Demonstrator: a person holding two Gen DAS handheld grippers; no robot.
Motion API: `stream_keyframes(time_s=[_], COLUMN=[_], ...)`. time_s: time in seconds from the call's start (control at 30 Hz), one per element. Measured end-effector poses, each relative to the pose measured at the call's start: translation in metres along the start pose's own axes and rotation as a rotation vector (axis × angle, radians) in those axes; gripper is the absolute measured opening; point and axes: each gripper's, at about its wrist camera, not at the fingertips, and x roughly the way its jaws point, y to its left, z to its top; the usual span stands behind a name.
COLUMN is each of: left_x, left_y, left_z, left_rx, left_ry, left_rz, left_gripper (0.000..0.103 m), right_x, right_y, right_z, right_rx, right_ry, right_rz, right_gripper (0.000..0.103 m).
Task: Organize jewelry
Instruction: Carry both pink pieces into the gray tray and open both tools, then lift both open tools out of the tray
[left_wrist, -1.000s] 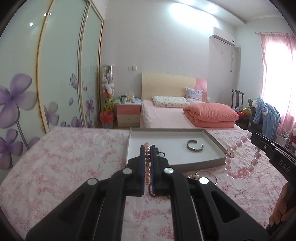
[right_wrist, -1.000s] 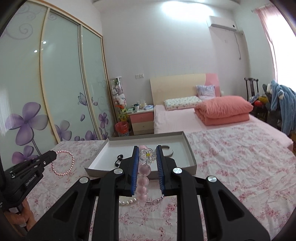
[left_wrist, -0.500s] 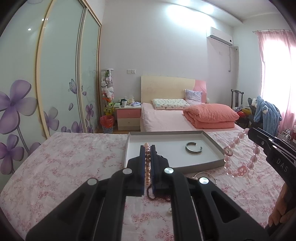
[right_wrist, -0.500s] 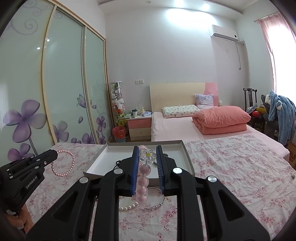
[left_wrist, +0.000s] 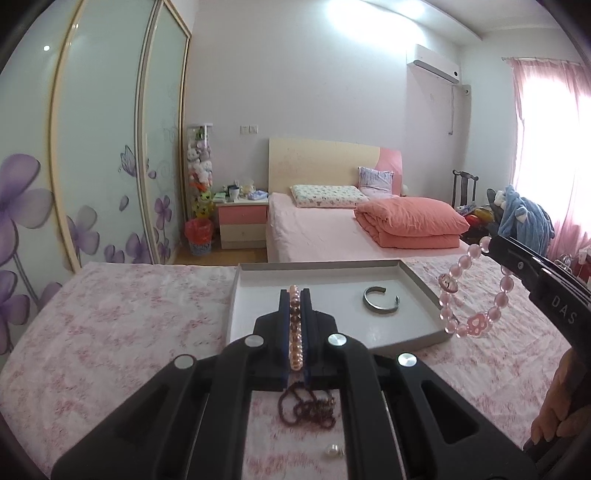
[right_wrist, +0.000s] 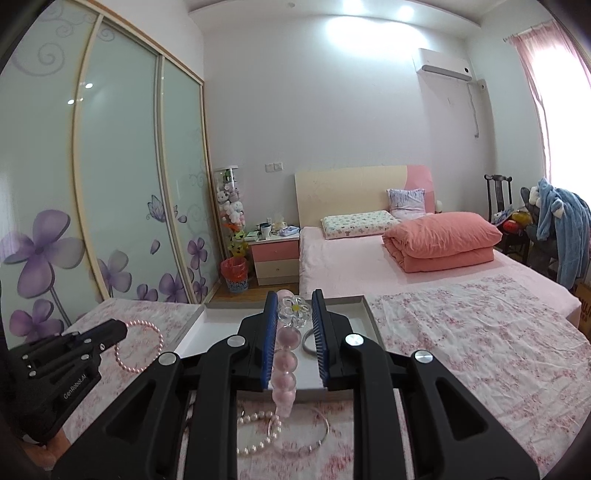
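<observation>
Jewelry lies loose on the pink floral bedspread (left_wrist: 122, 332) nearest the cameras: a dark red bead strand (left_wrist: 308, 408) and a single white pearl (left_wrist: 332, 451) under the left gripper (left_wrist: 295, 295), and a white pearl string (right_wrist: 258, 435) with a thin silver bangle (right_wrist: 314, 439) under the right gripper (right_wrist: 294, 301).

Left gripper: jaws closed almost fully on a small pink pearl bracelet (left_wrist: 295, 332), which runs upright between the blue pads. In the right wrist view this bracelet hangs as a loop (right_wrist: 142, 345) from the gripper tip, above the bedspread and left of the tray.

Right gripper: jaws narrowly parted and clamped on a large-bead pink bracelet (right_wrist: 287, 358) with a clear flower charm (right_wrist: 293, 310) at the fingertips. In the left wrist view the same bracelet (left_wrist: 469, 291) hangs from the gripper tip, just beside the tray's right wall; whether it touches the wall cannot be told. A person's hand (left_wrist: 557, 417) grips the handle at the lower right edge.

Shallow grey tray (left_wrist: 417, 275), white inside, rests on the bedspread beyond both grippers. A silver cuff bangle (left_wrist: 381, 305) lies in its right half.

Beyond the tray stand a second bed (left_wrist: 314, 229) with a folded salmon quilt (left_wrist: 410, 221), a pink nightstand (left_wrist: 243, 221), and a flower-printed sliding wardrobe (left_wrist: 92, 166).
</observation>
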Motion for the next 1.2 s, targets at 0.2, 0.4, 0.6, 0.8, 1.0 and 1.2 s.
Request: stream_keyframes(time_s=[0.2, 0.4, 0.6, 0.8, 1.0, 1.2], left_x=[0.034, 0.078, 0.114, 0.136, 0.141, 0.135], left_y=[0.001, 0.003, 0.005, 0.007, 0.014, 0.028], left_z=[0.008, 0.01, 0.008, 0.002, 0.003, 0.01], left_rx=[0.008, -0.004, -0.014, -0.014, -0.038, -0.077], left_ry=[0.017, 0.072, 0.12, 0.153, 0.16, 0.148], left_rz=[0.002, -0.019, -0.015, -0.007, 0.005, 0.02], left_gripper=[0.006, 0.006, 0.006, 0.007, 0.016, 0.017], right_x=[0.038, 0.086, 0.124, 0.139, 0.127, 0.12], right_y=[-0.004, -0.005, -0.004, -0.002, -0.006, -0.013], right_z=[0.0, -0.006, -0.018, -0.026, -0.017, -0.015], right_rx=[0.015, 0.052, 0.096, 0.071, 0.038, 0.048], right_ry=[0.054, 0.156, 0.258, 0.299, 0.231, 0.231], right_rz=[-0.002, 0.015, 0.06, 0.04, -0.015, -0.021], right_gripper=[0.02, 0.02, 0.02, 0.02, 0.049, 0.049])
